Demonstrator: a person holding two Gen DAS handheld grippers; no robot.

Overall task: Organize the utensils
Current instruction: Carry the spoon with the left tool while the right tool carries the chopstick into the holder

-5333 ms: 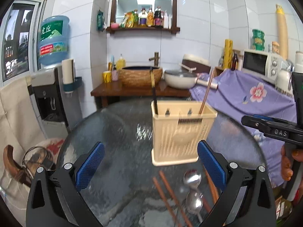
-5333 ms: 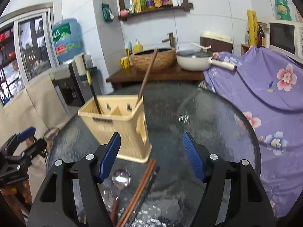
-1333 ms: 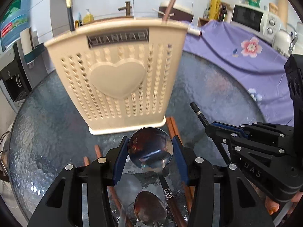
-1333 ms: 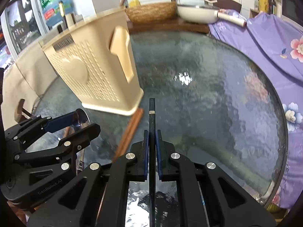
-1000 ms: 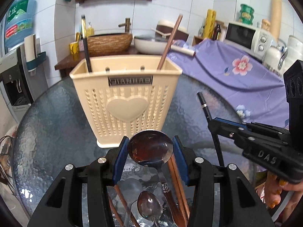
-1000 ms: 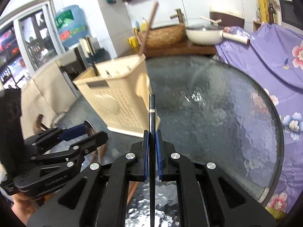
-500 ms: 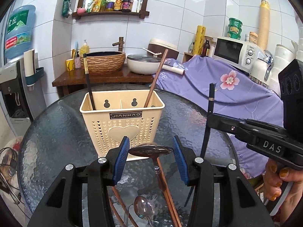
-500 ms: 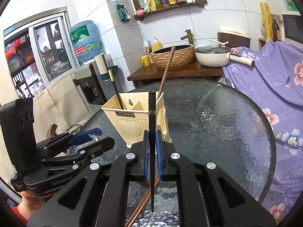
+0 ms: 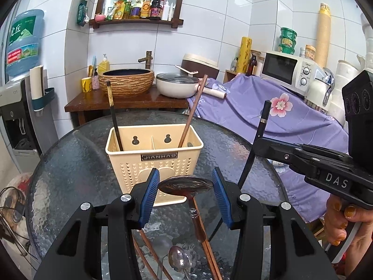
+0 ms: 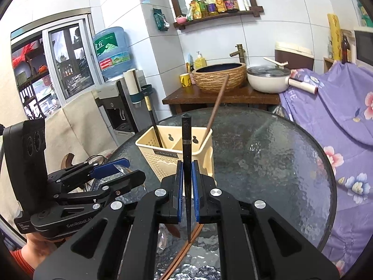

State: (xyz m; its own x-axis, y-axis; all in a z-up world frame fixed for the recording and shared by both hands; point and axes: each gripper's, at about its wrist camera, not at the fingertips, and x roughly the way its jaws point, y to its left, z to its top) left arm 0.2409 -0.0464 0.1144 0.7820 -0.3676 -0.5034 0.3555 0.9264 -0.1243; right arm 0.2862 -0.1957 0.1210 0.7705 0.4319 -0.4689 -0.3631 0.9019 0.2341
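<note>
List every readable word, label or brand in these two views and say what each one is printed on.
"JIANHAO": nameplate on the front of the cream utensil basket.
"DAS": side of the right gripper, seen from the left wrist view.
"GenRobot.AI": side of the left gripper, seen from the right wrist view.
Water jug: large Chinese characters, smaller print too blurred to read.
Shelf bottles and microwave markings: too small to read.

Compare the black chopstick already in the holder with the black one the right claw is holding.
The black chopstick in the holder stands in the left compartment of the holder, leaning slightly, nothing gripping it. The held black chopstick is pinched upright in the right claw, above the table. Both are dark, slim and banded near the top.
</note>
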